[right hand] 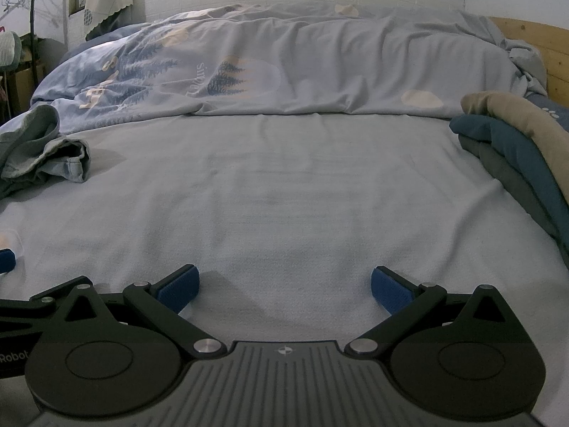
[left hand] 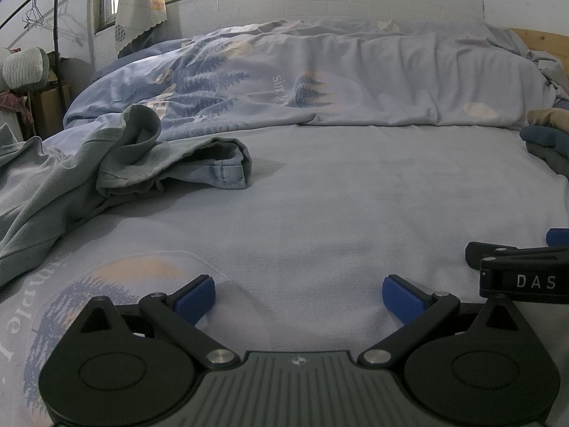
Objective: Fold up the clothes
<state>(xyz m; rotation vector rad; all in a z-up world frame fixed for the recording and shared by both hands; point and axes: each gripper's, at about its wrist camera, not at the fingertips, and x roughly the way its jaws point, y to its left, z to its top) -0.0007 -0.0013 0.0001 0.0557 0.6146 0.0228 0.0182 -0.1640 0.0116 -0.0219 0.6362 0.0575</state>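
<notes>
**Both grippers wide and empty over the sheet**

Here we hold the left gripper point(left hand: 298, 293) low at the bottom of its view, blue pads point(left hand: 197, 297) spread wide with only bare sheet point(left hand: 320, 195) between them. It grips nothing. The right gripper point(right hand: 284, 286) sits the same way at the bottom of its own view, pads point(right hand: 389, 290) far apart and empty. In the left view, part of the right gripper shows at the lower right edge, just beside ours.

The jeans point(left hand: 117, 156) lie crumpled at the left of the left view, pale blue-grey denim, one hemmed leg end reaching toward the frame's centre. In the right view we see them again at the left edge, mid height, well apart from the pads.

At the right edge of the right view sits a stack point(right hand: 515, 149) of folded clothes: tan on top, dark blue under it, grey at the bottom. In the left view it shows only as a sliver at the right edge.

Across the upper middle of both views a rumpled duvet point(left hand: 338, 82) with a tree print lies beyond the sheet. A curtain point(left hand: 142, 3) hangs at the window, upper left, with a rack point(left hand: 32, 7) of hangers further left.
</notes>
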